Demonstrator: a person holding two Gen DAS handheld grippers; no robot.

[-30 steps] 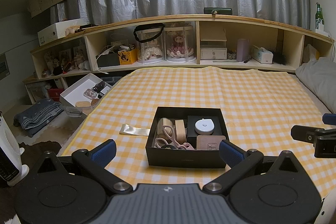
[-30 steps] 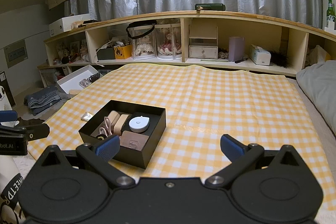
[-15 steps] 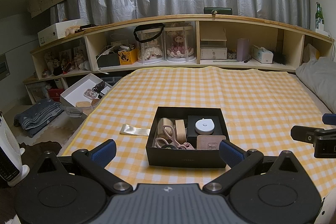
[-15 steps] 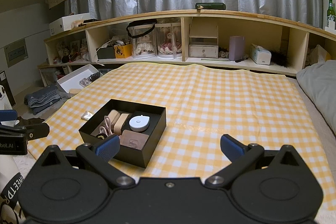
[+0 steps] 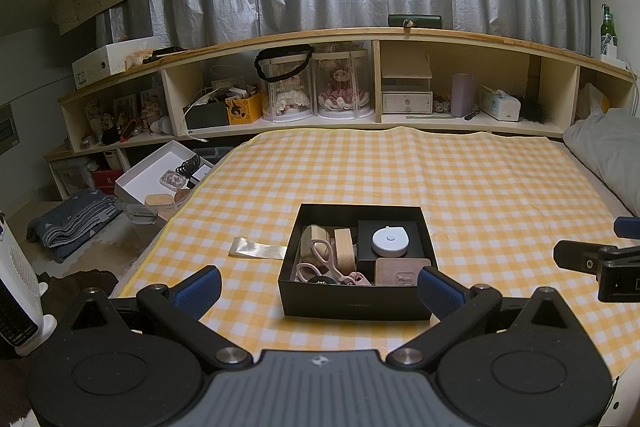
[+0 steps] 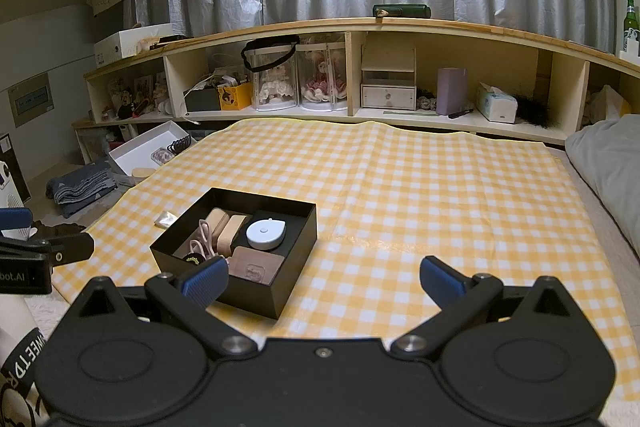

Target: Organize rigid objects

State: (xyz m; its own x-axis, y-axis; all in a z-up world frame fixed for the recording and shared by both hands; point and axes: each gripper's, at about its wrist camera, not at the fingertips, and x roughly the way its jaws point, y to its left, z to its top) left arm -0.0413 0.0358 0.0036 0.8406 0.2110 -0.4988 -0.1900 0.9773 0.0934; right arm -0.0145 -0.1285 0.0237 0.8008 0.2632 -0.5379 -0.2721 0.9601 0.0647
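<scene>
Rigid objects are gathered inside the black box [image 5: 354, 301], which is set on the yellow checked cloth [image 5: 460, 187] near its front edge: pink scissors [image 5: 326, 261], a wooden block [image 5: 345, 247], a white round device [image 5: 390, 241] and a brown card holder [image 5: 398, 273] are packed there. Only a pale ribbon strip [image 5: 256, 249] is seen just beside the box. The left gripper [image 5: 318, 291] and right gripper [image 6: 322, 281] are both held spread wide and empty, short of the box. The sorting is judged nearly finished.

Black open-top box [image 5: 354, 301] is sitting flat on the checked cloth. Lying inside it: pink scissors [image 5: 326, 263], two tan wooden blocks [image 5: 345, 247], white round device [image 5: 390, 241] on black insert, brown square pad [image 5: 398, 271].
</scene>
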